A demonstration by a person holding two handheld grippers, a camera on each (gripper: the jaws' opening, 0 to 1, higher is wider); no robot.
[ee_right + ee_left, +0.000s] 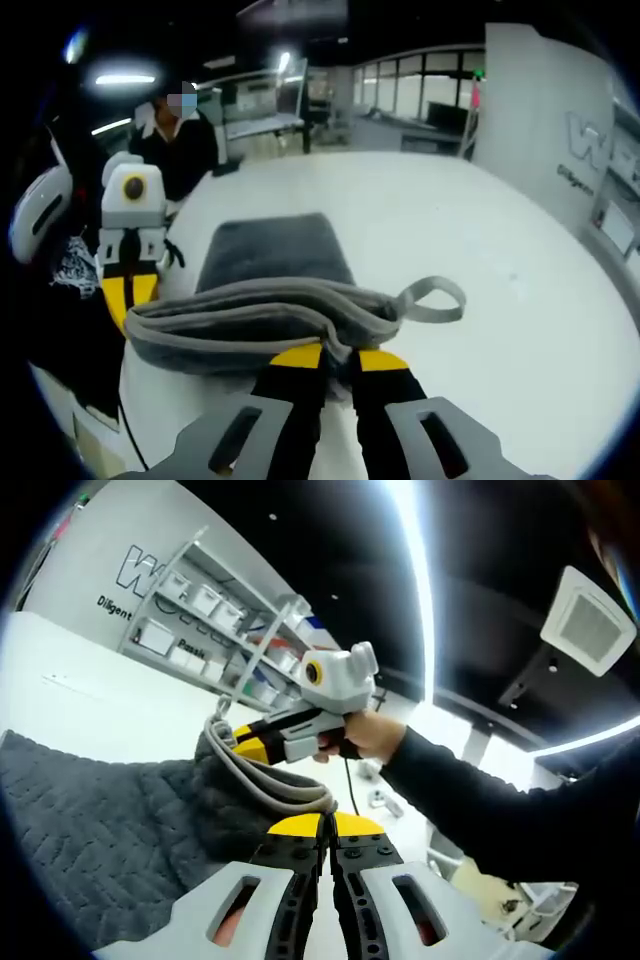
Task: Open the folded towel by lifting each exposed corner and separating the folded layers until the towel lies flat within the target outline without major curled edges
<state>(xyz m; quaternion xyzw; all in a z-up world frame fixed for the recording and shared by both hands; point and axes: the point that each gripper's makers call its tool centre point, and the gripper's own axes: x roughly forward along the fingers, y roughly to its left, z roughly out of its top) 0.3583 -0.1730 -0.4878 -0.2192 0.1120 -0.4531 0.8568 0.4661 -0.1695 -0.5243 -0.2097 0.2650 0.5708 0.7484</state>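
Both tongs are clamped on the grey towel (pixel 270 300), holding its near edge up off the white desk (pixel 480 230).

Right gripper view: right tongs (pixel 340 357), yellow-tipped jaws pressed together on the towel's pale-bound hem. The edge sags between the two grips in a thick folded roll. A hanging loop (pixel 432 298) sticks out to the side of the hem. The rest of the towel lies flat on the desk beyond, dark and quilted. Left tongs (pixel 127 293) at the far end of the lifted edge, tips buried in cloth.

Left gripper view: left tongs (pixel 324 825) closed on the hem; towel (pixel 100 820) spreads away below. Right tongs (pixel 246 745) grip the same edge, held by a hand (pixel 368 735) in a dark sleeve (pixel 480 800). Shelving with bins (pixel 215 615) against the wall behind.
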